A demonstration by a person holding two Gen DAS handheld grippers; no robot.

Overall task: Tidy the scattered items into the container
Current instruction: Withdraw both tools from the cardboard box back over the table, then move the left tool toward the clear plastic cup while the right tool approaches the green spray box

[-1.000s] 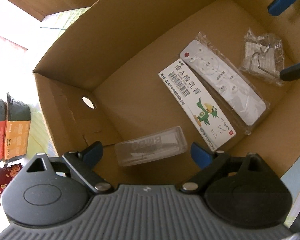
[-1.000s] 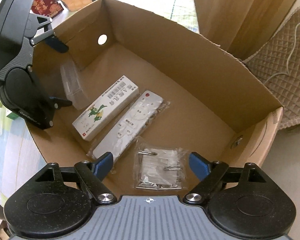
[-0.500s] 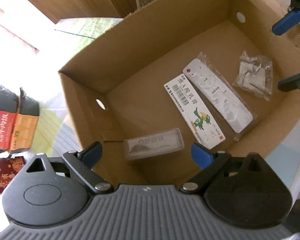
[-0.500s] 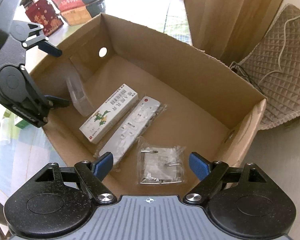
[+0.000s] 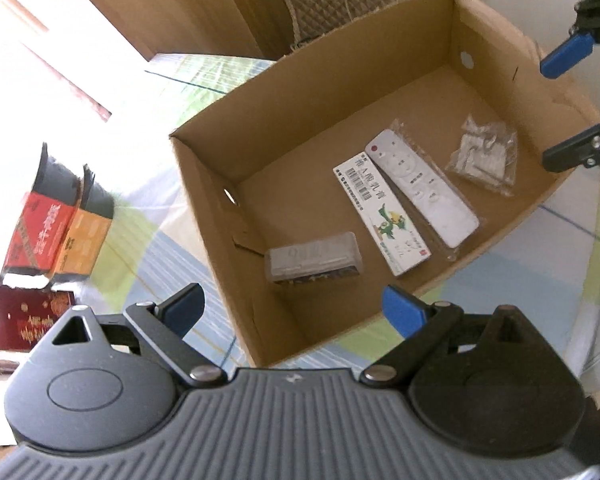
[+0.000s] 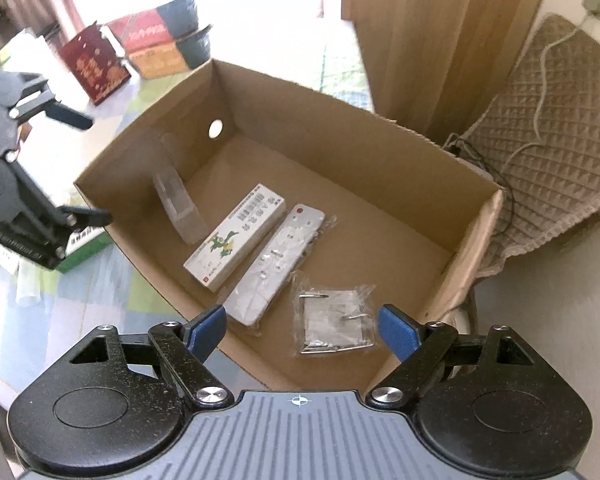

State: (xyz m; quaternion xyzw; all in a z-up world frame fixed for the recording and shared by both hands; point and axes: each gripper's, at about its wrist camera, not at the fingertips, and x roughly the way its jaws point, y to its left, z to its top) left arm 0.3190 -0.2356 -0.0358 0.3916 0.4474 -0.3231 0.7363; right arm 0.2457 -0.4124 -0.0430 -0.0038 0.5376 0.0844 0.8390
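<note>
Left wrist view shows the left gripper (image 5: 296,312) spread wide and empty above the cardboard box (image 5: 312,92). Inside lie a clear plastic case (image 5: 314,257), a white medicine carton (image 5: 381,214), a bagged white remote (image 5: 422,192) and a bag of metal hooks (image 5: 485,156). The right gripper (image 6: 302,330), also wide and empty, hovers over the hooks. Red snack packages (image 5: 48,224) stand outside on the tablecloth (image 5: 160,256).

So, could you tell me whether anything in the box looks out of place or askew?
Nothing stands out: the clear case, white carton, remote and hardware bag all lie on the cardboard box floor.
</note>
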